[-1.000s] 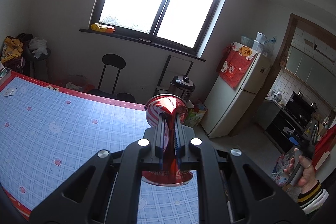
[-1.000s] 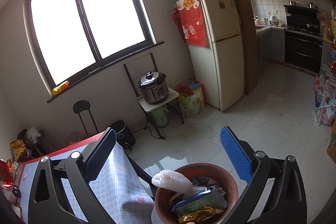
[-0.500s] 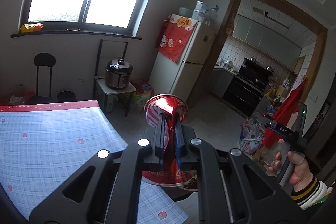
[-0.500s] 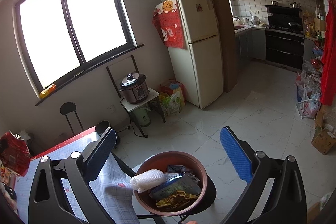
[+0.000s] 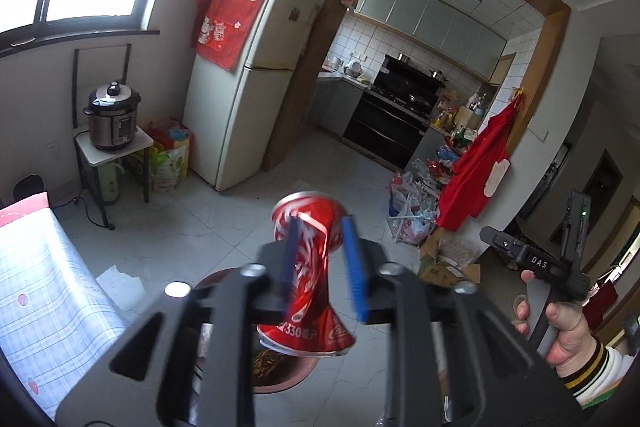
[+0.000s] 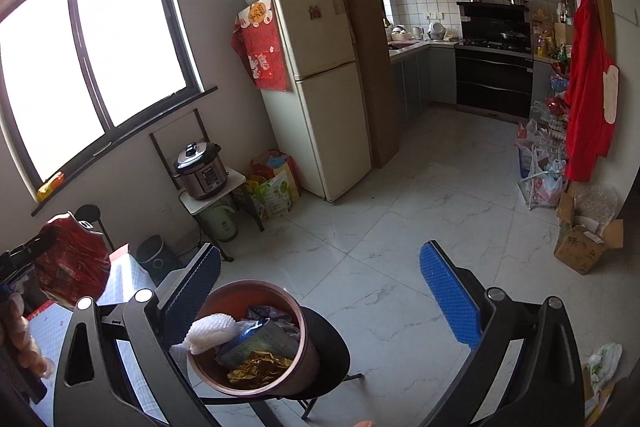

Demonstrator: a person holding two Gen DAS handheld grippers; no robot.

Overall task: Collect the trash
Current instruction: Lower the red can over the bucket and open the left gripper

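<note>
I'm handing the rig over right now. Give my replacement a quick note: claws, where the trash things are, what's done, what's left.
Left claw: its fingers stand slightly apart around the crushed red can, which sits above the brown bin.
Right claw: open, nothing in it, aimed at the bin.
Bin stands on a black stool beside the blue checked table.
Done: white foam wrap and snack wrappers already in the bin.
Left: let the can drop into the bin.
</note>
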